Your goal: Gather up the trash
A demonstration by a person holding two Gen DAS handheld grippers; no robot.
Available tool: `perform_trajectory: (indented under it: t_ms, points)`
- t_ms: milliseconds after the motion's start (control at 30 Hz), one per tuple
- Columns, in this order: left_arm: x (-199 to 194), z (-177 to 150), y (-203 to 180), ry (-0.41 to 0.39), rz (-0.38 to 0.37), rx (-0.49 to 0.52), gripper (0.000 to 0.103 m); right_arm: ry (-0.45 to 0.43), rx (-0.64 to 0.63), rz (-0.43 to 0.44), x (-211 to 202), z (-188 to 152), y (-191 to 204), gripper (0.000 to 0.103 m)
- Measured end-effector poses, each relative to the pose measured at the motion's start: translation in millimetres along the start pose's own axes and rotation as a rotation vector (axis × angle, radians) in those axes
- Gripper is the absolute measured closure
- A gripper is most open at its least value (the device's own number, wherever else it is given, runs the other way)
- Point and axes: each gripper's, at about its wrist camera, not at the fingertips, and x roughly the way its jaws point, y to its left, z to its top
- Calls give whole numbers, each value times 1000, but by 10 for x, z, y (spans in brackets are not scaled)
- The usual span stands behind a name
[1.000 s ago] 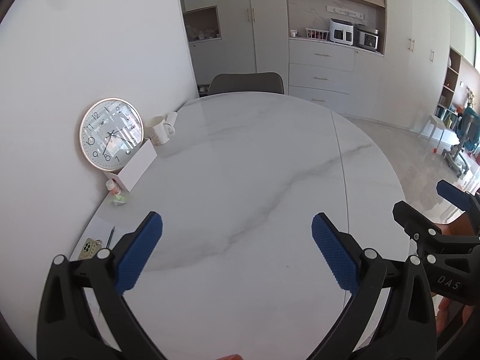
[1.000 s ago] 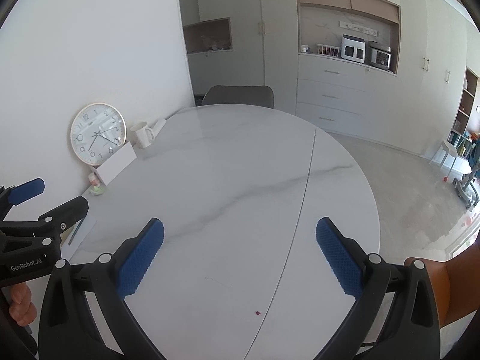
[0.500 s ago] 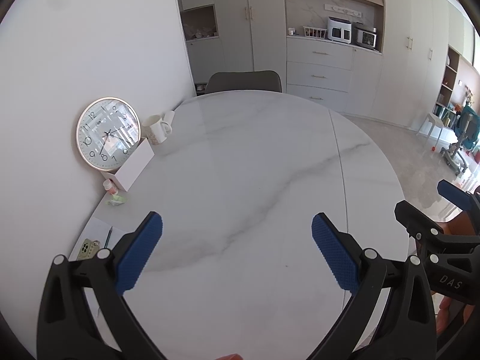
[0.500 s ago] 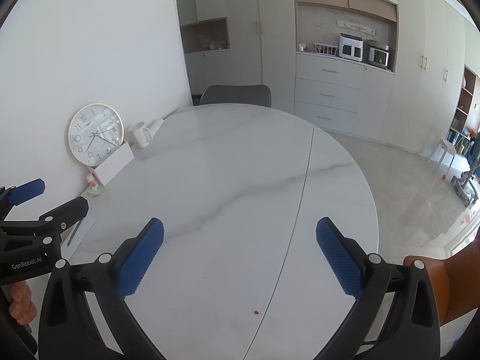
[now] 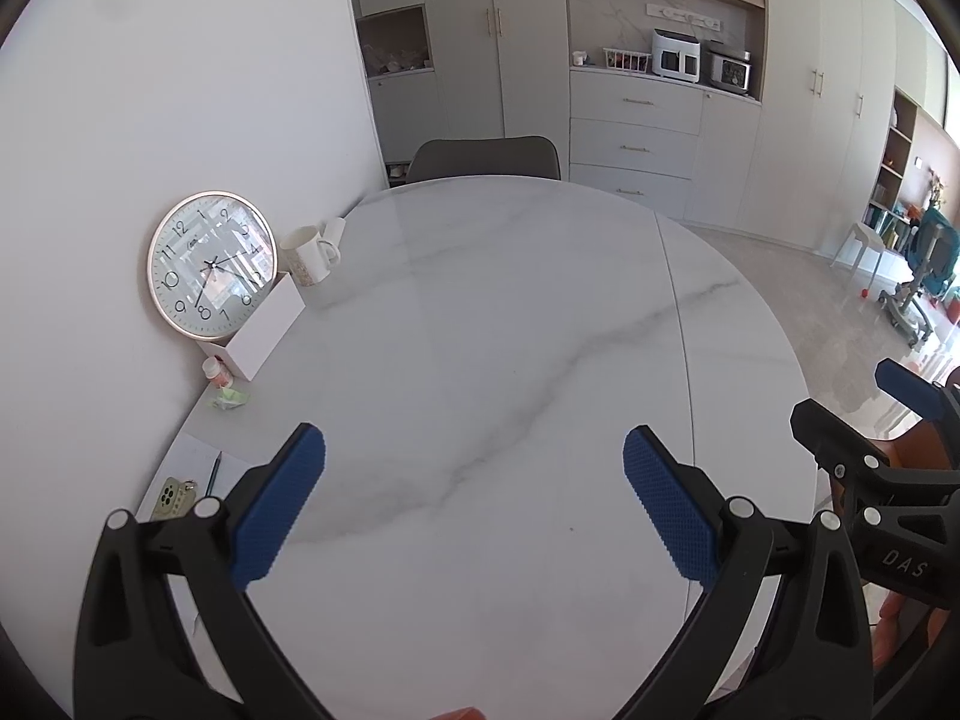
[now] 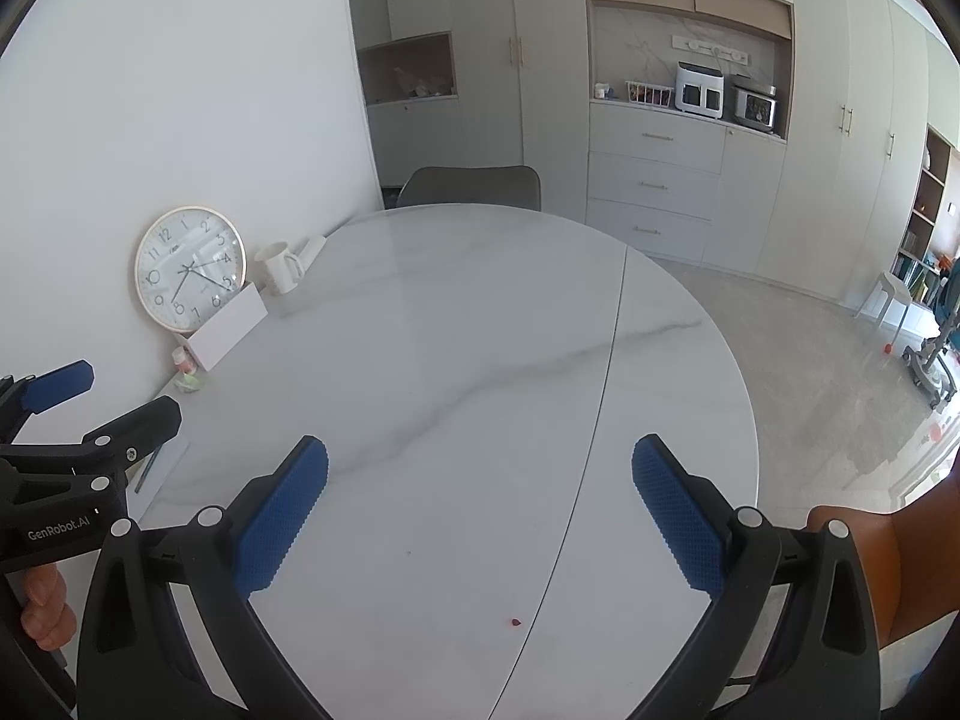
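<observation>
A small crumpled green wrapper (image 5: 230, 400) lies on the white marble table (image 5: 510, 330) near the wall, next to a small orange-capped bottle (image 5: 217, 372); the wrapper also shows in the right wrist view (image 6: 192, 382). A tiny red scrap (image 6: 515, 622) lies near the table's front, between the right gripper's fingers. My left gripper (image 5: 474, 498) is open and empty above the table's front. My right gripper (image 6: 480, 504) is open and empty beside it; it also shows at the right edge of the left wrist view (image 5: 870, 420).
A round clock (image 5: 213, 272) leans on the wall with a white box (image 5: 267, 330) and a white mug (image 5: 307, 255) beside it. A phone (image 5: 171, 498), a pen (image 5: 214, 473) and paper lie at the left edge. A grey chair (image 5: 486, 159) stands behind the table.
Both grippers have drawn back and risen slightly, so the table looks a little farther off. Both stay open and empty.
</observation>
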Motion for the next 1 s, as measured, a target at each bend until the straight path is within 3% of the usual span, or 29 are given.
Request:
perform_trajectory:
  t_ms: [1000]
  points:
    - [4, 6, 17, 6, -6, 1, 7, 4, -2, -3, -13, -4, 5, 2]
